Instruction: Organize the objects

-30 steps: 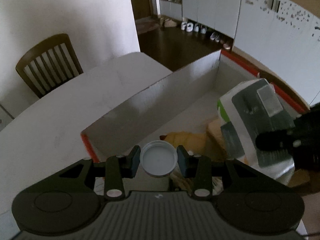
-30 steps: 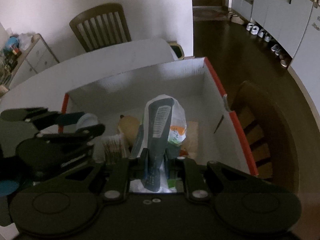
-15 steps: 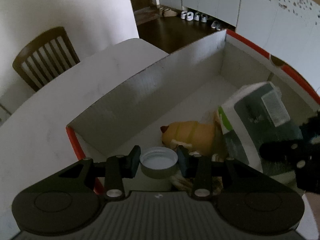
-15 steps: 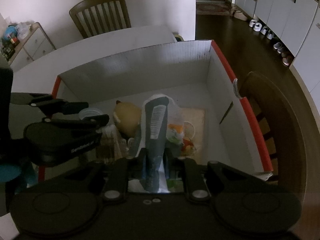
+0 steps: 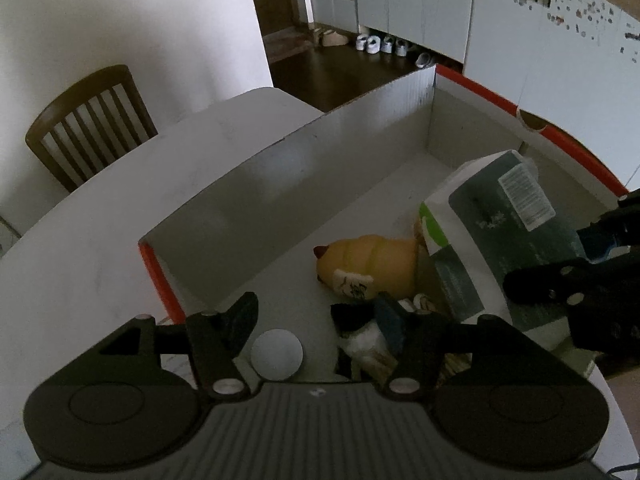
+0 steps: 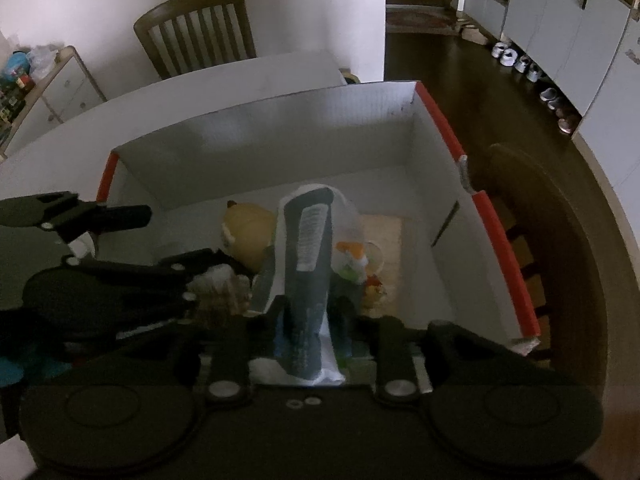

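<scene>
A white cardboard box (image 5: 256, 200) with red edges stands on the table; it also shows in the right wrist view (image 6: 260, 148). My left gripper (image 5: 298, 316) is open above the box's near left corner. A round white lid (image 5: 277, 354) lies free on the box floor between and below its fingers. My right gripper (image 6: 310, 316) is shut on a white and dark blue pouch (image 6: 308, 248), held upright over the box; the pouch also shows in the left wrist view (image 5: 492, 232). A yellow plush toy (image 5: 372, 266) lies in the box.
Small packets (image 5: 368, 340) lie on the box floor under my left gripper. A wooden chair (image 5: 86, 120) stands behind the white table (image 5: 92, 232). Another chair (image 6: 560, 248) stands right of the box. A cabinet (image 6: 56, 88) stands far left.
My left gripper has opened and let go of the white lid, which now lies in the box. Both grippers have moved lower into the box. The right gripper still holds the pouch.
</scene>
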A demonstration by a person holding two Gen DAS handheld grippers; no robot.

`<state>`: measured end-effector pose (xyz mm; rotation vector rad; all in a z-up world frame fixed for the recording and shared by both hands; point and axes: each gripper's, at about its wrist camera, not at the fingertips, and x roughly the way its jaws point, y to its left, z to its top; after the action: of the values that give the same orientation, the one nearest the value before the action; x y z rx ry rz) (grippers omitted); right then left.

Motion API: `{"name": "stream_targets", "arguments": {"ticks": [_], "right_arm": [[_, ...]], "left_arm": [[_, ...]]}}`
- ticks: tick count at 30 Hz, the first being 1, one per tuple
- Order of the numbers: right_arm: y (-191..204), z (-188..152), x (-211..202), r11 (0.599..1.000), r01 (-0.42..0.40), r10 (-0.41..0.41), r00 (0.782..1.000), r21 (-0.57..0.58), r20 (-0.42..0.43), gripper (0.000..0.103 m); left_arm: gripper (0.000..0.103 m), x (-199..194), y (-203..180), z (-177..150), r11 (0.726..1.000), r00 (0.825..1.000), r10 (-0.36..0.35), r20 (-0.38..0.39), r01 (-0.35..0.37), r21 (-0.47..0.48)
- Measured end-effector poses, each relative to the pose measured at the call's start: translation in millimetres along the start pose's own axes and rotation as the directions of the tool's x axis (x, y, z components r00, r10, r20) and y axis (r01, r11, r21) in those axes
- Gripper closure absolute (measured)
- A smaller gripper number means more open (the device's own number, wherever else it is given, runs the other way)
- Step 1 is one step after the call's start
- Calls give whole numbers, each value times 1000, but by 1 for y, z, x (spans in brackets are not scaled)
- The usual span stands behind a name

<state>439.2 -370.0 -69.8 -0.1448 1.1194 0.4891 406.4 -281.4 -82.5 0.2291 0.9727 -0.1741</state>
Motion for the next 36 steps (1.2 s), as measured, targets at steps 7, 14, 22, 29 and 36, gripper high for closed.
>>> {"name": "stream_targets", "arguments": {"ticks": [7, 14, 22, 29, 36], "right_arm": [[-10, -4, -11, 1000, 21, -22, 999, 13, 31, 54], [-11, -9, -32, 1000, 19, -21, 997, 20, 70, 46], [8, -19, -65, 999, 10, -5, 989, -32, 150, 40], [26, -28, -87, 998, -11, 24, 979, -62, 201, 39], [43, -38, -99, 997, -8, 27, 970, -79, 240, 37]], "left_arm": [[38, -16, 6, -7, 999, 999, -34, 30, 34, -14], [38, -34, 14, -16, 996, 996, -70, 59, 72, -43], [38, -63, 22, -24, 991, 988, -107, 115, 115, -65], [38, -89, 32, -35, 985, 977, -145, 155, 158, -73], [38, -111, 42, -47, 977, 969, -167, 184, 188, -101]]}}
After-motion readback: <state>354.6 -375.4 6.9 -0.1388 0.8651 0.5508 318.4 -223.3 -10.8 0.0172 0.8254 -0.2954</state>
